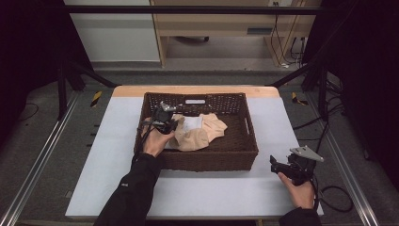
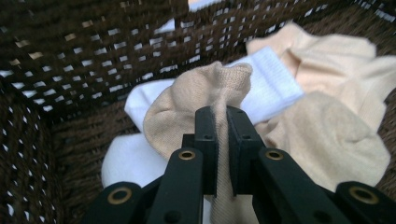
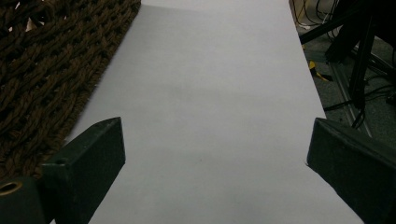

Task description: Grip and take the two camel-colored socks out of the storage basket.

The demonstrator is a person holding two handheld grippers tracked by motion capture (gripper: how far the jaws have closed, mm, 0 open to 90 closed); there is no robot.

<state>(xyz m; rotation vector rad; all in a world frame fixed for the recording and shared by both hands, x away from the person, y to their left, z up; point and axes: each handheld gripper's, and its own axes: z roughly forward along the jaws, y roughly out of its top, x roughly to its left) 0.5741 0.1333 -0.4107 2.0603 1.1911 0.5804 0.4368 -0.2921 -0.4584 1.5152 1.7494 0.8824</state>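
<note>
This was a recording lab or test workshop rather than a home. A white-topped wooden counter (image 1: 197, 188) stood inside a frame of black metal struts (image 1: 70, 70), with aluminium rails (image 1: 37, 165) running along the grey floor past its left and right edges. Loose black cables (image 1: 336, 197) trailed on the floor off the near right corner. Yellow-and-black hazard tape (image 1: 96, 98) marked the floor, and plain light-wood furniture (image 1: 211, 28) stood beyond the far edge.
</note>
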